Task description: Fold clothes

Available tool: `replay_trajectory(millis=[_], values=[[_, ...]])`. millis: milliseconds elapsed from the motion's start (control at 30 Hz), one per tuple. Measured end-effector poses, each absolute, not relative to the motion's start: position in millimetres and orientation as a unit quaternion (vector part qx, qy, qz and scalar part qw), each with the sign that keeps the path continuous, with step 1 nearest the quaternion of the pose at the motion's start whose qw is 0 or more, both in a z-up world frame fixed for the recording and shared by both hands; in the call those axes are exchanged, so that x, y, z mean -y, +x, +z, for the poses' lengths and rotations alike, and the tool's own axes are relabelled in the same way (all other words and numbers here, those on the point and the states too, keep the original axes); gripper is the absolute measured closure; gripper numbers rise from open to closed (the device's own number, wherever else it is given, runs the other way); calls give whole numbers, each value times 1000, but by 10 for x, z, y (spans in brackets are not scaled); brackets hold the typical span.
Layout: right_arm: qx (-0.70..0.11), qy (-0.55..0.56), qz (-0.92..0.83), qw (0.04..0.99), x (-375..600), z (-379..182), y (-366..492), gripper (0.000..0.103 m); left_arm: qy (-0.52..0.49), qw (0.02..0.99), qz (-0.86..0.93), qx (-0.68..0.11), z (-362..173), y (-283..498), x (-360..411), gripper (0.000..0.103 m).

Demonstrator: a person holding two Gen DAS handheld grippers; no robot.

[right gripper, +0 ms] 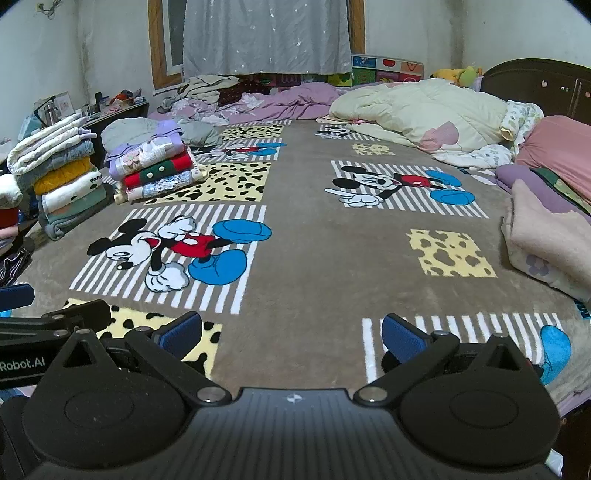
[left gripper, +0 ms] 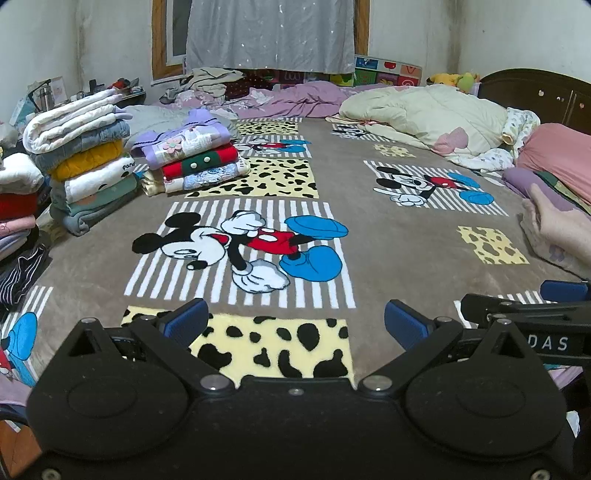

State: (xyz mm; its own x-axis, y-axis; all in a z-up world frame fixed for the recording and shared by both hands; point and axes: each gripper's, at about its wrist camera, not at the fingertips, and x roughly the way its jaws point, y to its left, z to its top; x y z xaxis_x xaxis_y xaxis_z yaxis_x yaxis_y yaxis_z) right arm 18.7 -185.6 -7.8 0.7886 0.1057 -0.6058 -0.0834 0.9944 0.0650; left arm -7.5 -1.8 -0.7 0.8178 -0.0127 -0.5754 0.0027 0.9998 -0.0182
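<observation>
Over the near edge of a bed (left gripper: pixel 388 236), both grippers hang side by side, low above the blanket (right gripper: pixel 325 258), a brown one printed with cartoon mice, stripes and yellow spotted squares.

Left gripper (left gripper: pixel 295 323): jaws spread wide, nothing between the blue pads (left gripper: pixel 186 319). Below the gap lies a yellow spotted square of the blanket. The right gripper's black body shows at this view's right edge.

Right gripper (right gripper: pixel 291 330): jaws likewise released, empty, over bare brown blanket. The left gripper's arm shows at this view's left edge.

Clothes, left side of the bed:
- A tall stack of folded clothes (left gripper: pixel 81 162) at the far left edge, white quilted piece on top, then denim, mustard knit, white, green.
- Just beside it, a shorter stack (left gripper: pixel 192 158): lilac top with a flower, red and green piece, pale print at the bottom.
- More folded items at the extreme left, partly cut off.

Right side: a pink folded garment (right gripper: pixel 546 240) with a lilac flower print lies on the blanket near the edge, well apart from both grippers. In the left wrist view a pale shape overlaps it; cannot tell whether it is a hand.

Far end: a cream quilt (left gripper: pixel 424 114), a crumpled purple sheet (left gripper: pixel 295 99), a grey curtain (left gripper: pixel 269 33) on the wall.
</observation>
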Motion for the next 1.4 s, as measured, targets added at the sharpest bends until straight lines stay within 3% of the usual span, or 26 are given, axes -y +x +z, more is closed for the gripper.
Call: replay_trajectory(millis=[1400], values=[[-322,26,56,945,1990,-104,352,0,-30,949,-14,-314,-113,198,8,0]])
